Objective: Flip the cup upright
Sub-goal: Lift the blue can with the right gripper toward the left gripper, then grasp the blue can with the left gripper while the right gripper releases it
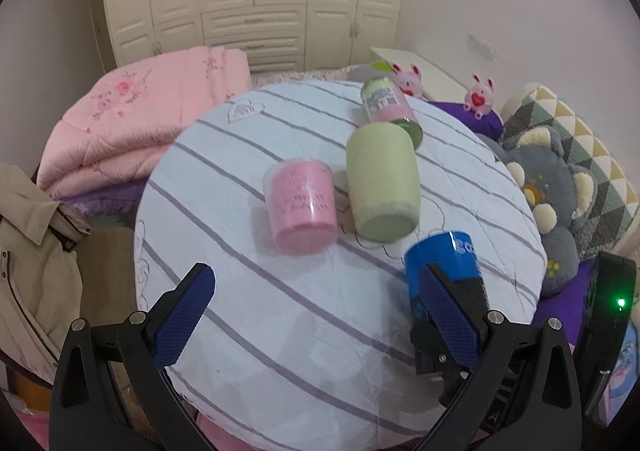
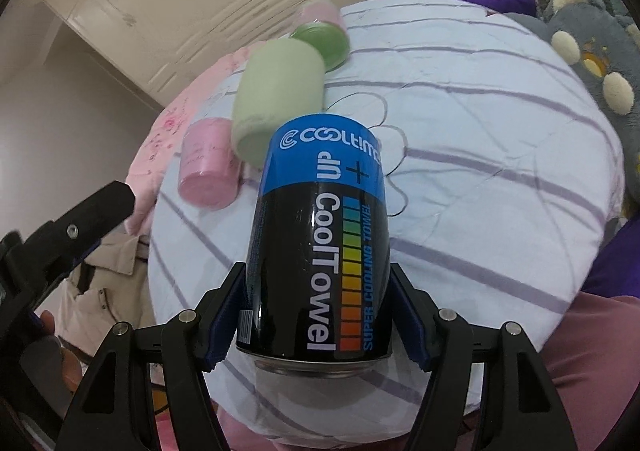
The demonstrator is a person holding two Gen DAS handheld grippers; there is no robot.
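Blue can (image 2: pixel 318 239) clamped in R claw (image 2: pixel 320 315).

Your blue-and-black "CoolTowel" cup (image 2: pixel 318 239) lies tilted between the right gripper's (image 2: pixel 318 325) pads, blue end pointing away, above the striped cloth.

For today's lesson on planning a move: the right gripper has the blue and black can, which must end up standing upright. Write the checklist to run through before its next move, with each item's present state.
1. Right gripper shut on the can: ok, both fingers press its sides.
2. Grip is centred: not ok, the fingers hold near one end.
3. Can is upright: not ok, it is tilted.
4. Free spot on the striped tablecloth: ok, bare cloth in front.
5. Clear of the green cup and pink cup: cannot tell.
6. Left gripper out of the way: ok, open and holding nothing.
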